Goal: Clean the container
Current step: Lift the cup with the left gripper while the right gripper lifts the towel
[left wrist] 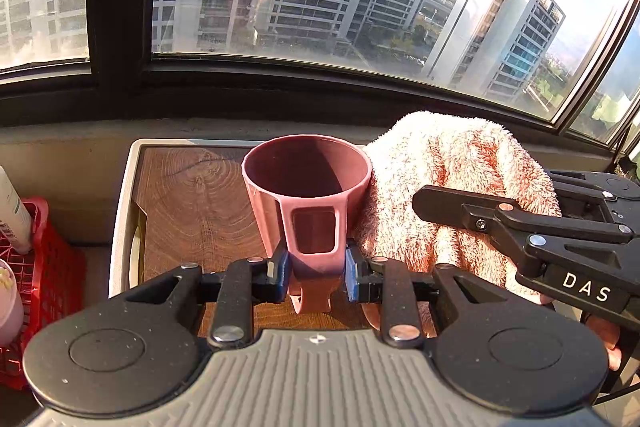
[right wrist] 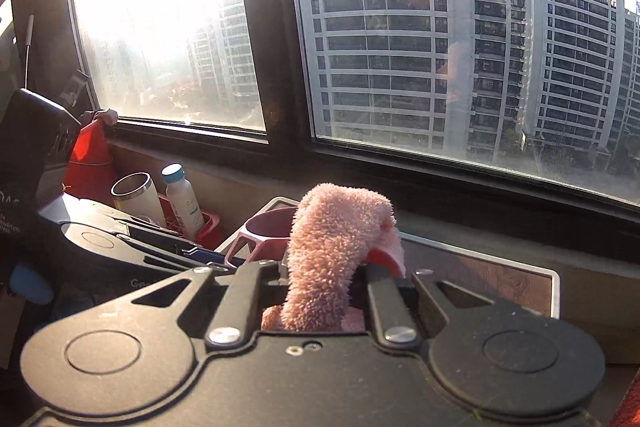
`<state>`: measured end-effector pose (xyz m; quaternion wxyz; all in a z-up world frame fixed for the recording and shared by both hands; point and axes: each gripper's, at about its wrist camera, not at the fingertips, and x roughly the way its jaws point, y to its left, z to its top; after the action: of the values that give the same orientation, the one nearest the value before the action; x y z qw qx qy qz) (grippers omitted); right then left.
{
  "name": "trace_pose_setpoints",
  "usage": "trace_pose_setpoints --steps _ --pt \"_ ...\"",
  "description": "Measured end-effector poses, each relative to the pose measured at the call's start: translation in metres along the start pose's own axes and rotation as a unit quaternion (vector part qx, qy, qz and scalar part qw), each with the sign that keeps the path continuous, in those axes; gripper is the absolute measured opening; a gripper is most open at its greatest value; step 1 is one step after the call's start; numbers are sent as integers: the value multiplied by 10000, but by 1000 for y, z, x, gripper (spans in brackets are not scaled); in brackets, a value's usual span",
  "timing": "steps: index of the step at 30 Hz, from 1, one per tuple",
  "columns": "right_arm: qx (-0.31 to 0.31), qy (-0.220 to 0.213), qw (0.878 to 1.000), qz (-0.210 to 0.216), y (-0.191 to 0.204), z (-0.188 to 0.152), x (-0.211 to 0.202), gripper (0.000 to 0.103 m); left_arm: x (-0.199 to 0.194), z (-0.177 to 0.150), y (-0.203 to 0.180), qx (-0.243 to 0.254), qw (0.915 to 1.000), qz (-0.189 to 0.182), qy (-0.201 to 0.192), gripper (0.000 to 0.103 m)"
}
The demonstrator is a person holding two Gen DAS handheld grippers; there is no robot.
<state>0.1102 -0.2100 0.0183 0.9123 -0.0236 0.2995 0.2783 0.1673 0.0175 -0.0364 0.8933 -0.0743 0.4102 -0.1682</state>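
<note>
While the left claw (left wrist: 316, 275) pinches the open-frame handle of the dusty-pink plastic cup (left wrist: 306, 179) between blue pads, cup upright on the wood-grain worktop (left wrist: 192, 199), mouth up, inside dark and bare. Fluffy pale-pink towel (left wrist: 448, 163) bunched just right of the rim, touching the wall; right claw's black body comes in from that side.

Right wrist view: right claw (right wrist: 320, 287) closed on a thick fold of towel. Cup (right wrist: 268, 227) ahead and slightly left, close. Judgement: towel must go up, leftward, then down into the mouth.

Bright daylight through window (right wrist: 160, 27), blown-out glare on left, fisheye-curved edges, sharp focus
</note>
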Motion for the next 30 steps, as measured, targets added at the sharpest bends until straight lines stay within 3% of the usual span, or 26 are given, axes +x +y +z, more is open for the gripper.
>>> trace_pose_setpoints --steps 17,30 --pt "-98 675 9975 -157 5 -29 36 12 1 -1 1 -60 10000 -18 18 26" --pt "156 -36 9996 217 2 -3 0 12 -3 2 1 -168 9998 -144 10 26"
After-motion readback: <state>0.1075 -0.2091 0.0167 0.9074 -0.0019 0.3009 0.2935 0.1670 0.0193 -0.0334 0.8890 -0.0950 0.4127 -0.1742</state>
